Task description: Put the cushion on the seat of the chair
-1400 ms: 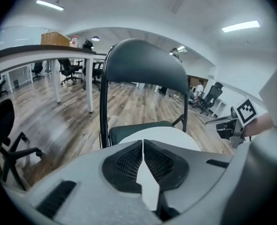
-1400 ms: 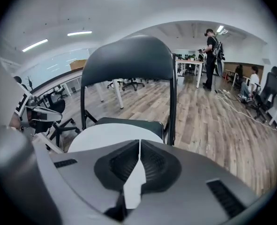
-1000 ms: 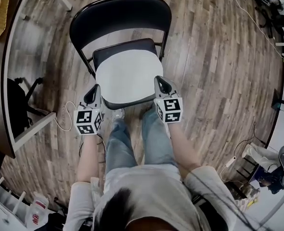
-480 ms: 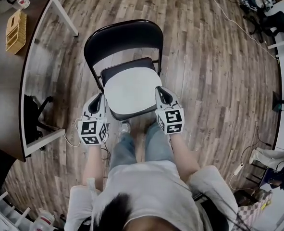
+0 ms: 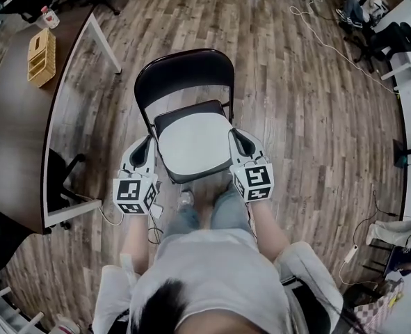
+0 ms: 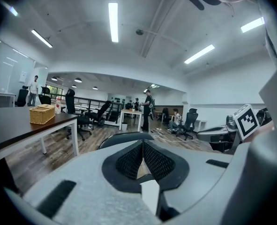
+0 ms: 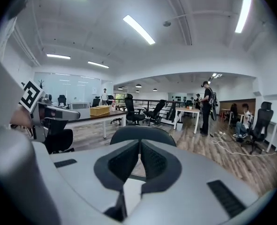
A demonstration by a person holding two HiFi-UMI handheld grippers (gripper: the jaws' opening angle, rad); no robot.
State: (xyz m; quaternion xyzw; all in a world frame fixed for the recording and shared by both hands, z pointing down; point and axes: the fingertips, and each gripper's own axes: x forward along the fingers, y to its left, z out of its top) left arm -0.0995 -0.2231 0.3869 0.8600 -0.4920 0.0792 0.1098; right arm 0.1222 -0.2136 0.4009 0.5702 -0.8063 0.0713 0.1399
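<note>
A white cushion (image 5: 193, 143) lies flat on the seat of a black folding chair (image 5: 181, 75) in the head view. My left gripper (image 5: 148, 142) is held by the cushion's left edge and my right gripper (image 5: 237, 136) by its right edge, both raised above the seat. In the left gripper view the left gripper (image 6: 143, 146) has its pads together with nothing between them. The chair's backrest (image 6: 124, 137) shows just beyond. In the right gripper view the right gripper (image 7: 139, 146) is likewise shut and empty, with the backrest (image 7: 140, 132) ahead of it.
A dark desk (image 5: 17, 117) with a wicker basket (image 5: 39, 56) and a bottle (image 5: 49, 17) stands at the left, an office chair (image 5: 59, 179) tucked under it. Cables (image 5: 316, 26) run over the wooden floor at the far right. A person (image 7: 206, 108) stands far off.
Both grippers have risen beside the chair and the head view has lifted with them, so the chair looks smaller. The cushion has stayed on the seat.
</note>
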